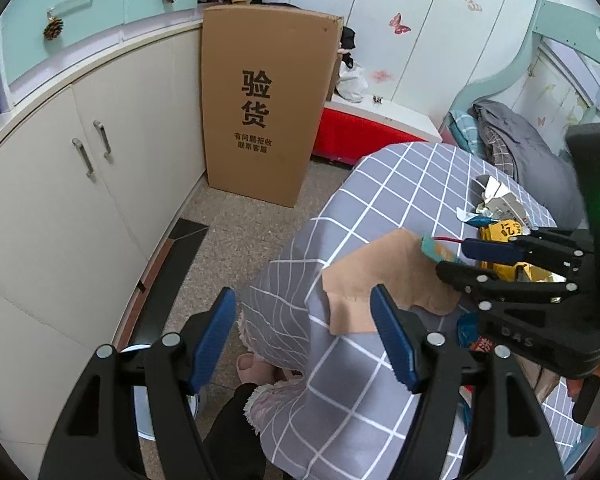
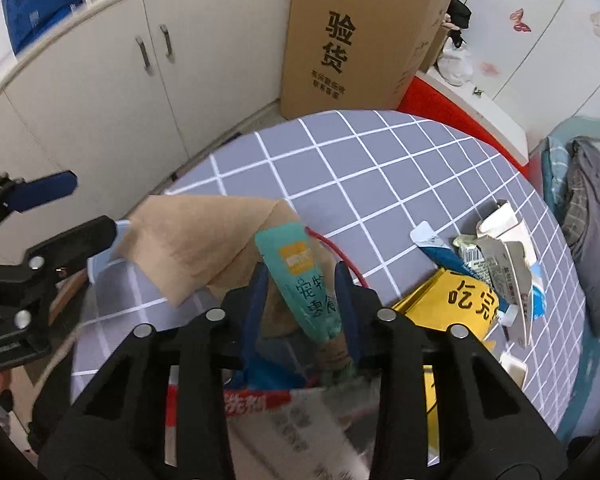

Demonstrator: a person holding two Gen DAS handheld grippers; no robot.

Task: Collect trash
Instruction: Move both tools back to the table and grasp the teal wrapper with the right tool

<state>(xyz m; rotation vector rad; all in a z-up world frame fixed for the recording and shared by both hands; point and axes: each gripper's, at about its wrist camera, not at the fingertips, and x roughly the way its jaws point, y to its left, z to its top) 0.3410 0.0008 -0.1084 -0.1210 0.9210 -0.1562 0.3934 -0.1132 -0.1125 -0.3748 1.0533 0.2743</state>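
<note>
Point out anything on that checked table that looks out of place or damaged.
Litter is strewn over the checked tablecloth: a torn, crushed carton, a crumpled yellow packet and a creased brown paper sheet overhanging the near edge. The right gripper straddles a teal wrapper. Nothing looks spilled.

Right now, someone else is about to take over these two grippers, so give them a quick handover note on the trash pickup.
Right gripper: jaws narrowed around the teal snack wrapper; whether the pads press it is unclear.
Left gripper: open, empty, at the checked tablecloth edge.
Brown paper lies beside the wrapper. Yellow packet and crumpled cartons sit further right on the table. A printed bag lies under the right gripper.
Done: nothing visibly collected.
Left: lift the wrapper, then the rest.
</note>
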